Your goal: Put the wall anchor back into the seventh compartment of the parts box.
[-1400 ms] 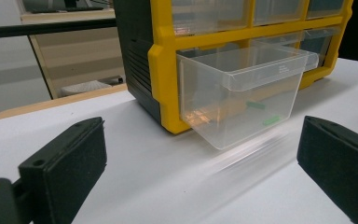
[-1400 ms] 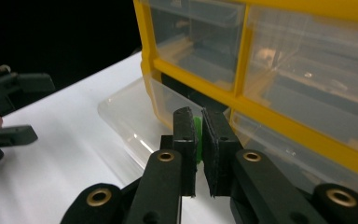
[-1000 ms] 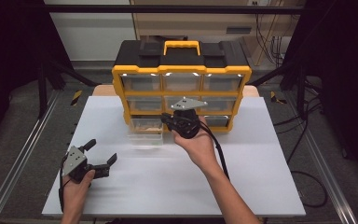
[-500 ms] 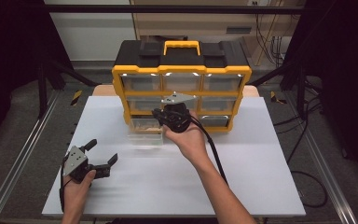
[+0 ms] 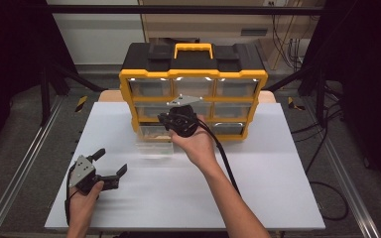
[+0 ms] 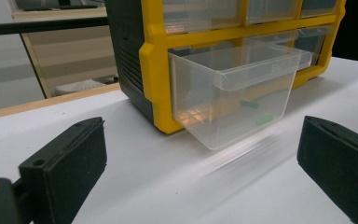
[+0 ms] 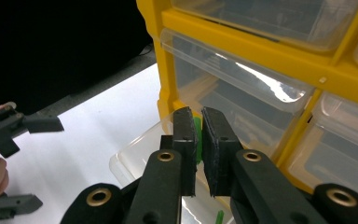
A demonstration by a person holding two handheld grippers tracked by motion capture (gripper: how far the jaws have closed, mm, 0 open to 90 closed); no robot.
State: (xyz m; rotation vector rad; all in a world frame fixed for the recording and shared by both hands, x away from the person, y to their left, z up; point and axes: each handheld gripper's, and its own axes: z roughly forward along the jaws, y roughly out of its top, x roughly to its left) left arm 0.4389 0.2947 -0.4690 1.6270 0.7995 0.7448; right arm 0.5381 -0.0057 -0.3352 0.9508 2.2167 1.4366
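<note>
A yellow and black drawer organizer stands at the back of the white table. Its bottom-left clear drawer is pulled out, and in the left gripper view this drawer holds small green parts. My right gripper hovers over that drawer. In the right gripper view, the right gripper is shut on a thin green part above the drawer. My left gripper rests open at the front left, holding nothing.
The white table stretches wide to the right and front of the organizer. Other clear drawers are closed. A black cable trails along the right forearm. Dark frame posts stand on both sides.
The right gripper has moved left and slightly farther back, from the organizer's middle column to above the pulled-out drawer. The left gripper has stayed put and open.
</note>
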